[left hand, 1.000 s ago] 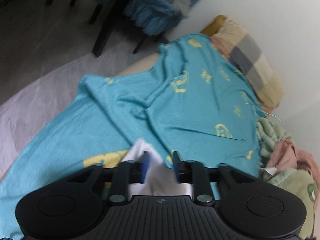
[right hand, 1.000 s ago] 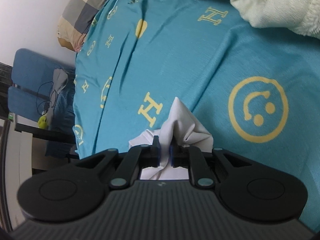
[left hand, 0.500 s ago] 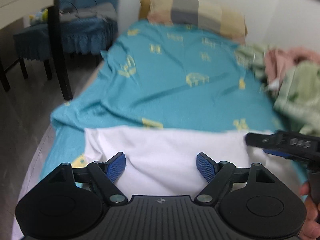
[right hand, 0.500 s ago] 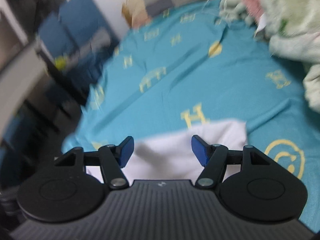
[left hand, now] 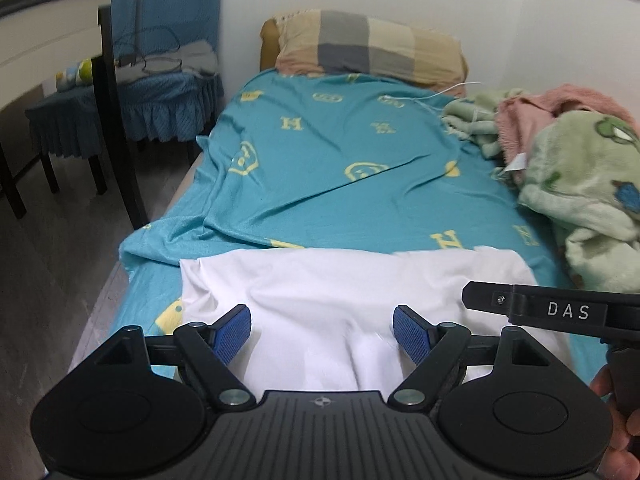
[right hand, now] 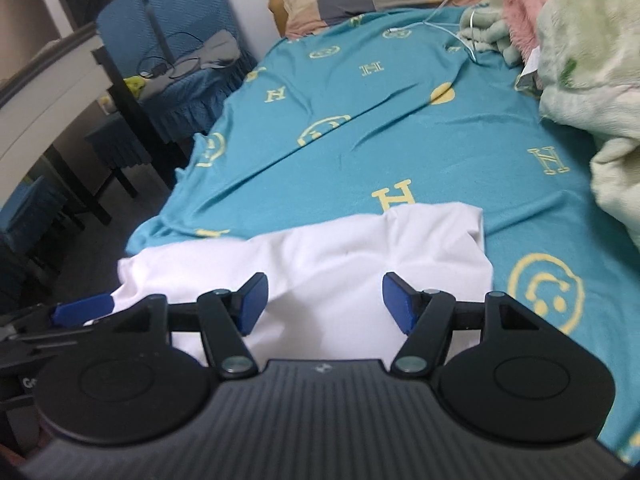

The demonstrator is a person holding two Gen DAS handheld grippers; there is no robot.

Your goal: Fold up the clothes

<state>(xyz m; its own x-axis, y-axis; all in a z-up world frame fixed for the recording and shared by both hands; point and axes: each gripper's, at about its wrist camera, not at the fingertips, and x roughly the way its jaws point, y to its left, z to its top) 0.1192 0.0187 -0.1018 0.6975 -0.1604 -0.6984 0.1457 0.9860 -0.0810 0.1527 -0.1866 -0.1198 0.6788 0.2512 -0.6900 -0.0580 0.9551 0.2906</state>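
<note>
A white garment [left hand: 320,296] lies flat across the near end of the bed on a teal sheet [left hand: 344,160]; it also shows in the right wrist view [right hand: 344,256]. My left gripper [left hand: 322,334] is open and empty above the garment's near part. My right gripper [right hand: 324,300] is open and empty above the same garment. The right gripper's black finger shows at the right of the left wrist view [left hand: 552,310]. A blue fingertip of the left gripper shows at the left of the right wrist view [right hand: 82,308].
A checked pillow [left hand: 372,46] lies at the bed's head by the wall. Green and pink blankets [left hand: 576,160] are heaped along the right side. A white cable [right hand: 456,28] lies near them. Blue-covered chairs [left hand: 168,80] and a dark table leg [left hand: 116,120] stand left of the bed.
Both grippers let go of the white garment and opened wide, then pulled back and rose. The garment, bunched a second ago, now lies spread on the sheet.
</note>
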